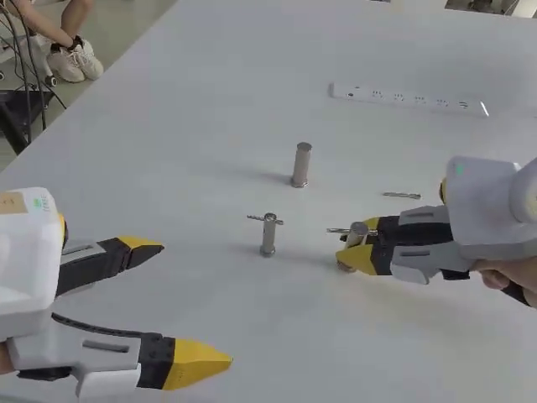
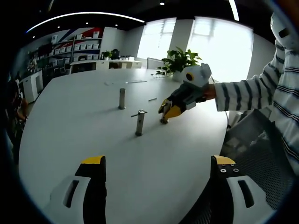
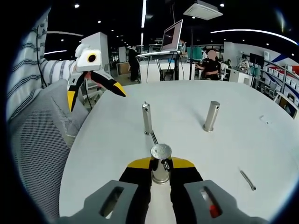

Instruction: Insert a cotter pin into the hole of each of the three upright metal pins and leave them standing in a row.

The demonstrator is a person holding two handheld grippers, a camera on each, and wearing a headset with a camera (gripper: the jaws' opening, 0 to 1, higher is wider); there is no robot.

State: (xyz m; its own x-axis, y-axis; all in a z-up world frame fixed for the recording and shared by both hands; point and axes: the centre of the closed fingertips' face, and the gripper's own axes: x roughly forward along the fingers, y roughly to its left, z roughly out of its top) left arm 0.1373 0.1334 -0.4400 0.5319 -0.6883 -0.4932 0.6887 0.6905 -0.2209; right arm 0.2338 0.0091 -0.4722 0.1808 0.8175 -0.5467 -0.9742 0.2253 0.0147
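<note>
Three metal pins upright on the surface (image 1: pixel 210 101), far pin (image 1: pixel 302 164) bare, middle pin (image 1: pixel 268 237) with one cotter pin (image 1: pixel 263 220) through it, my right claw (image 1: pixel 352 245) clamped on the third pin (image 1: pixel 359 228) with a second cotter pin (image 1: pixel 337 230), one loose cotter pin (image 1: pixel 401 196) lying nearby, my left claw (image 1: pixel 193 302) wide open, empty.

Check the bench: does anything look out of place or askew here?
A cotter pin lies loose on the table, beyond the right gripper. The far metal pin carries none. Nothing looks tipped or damaged.
</note>
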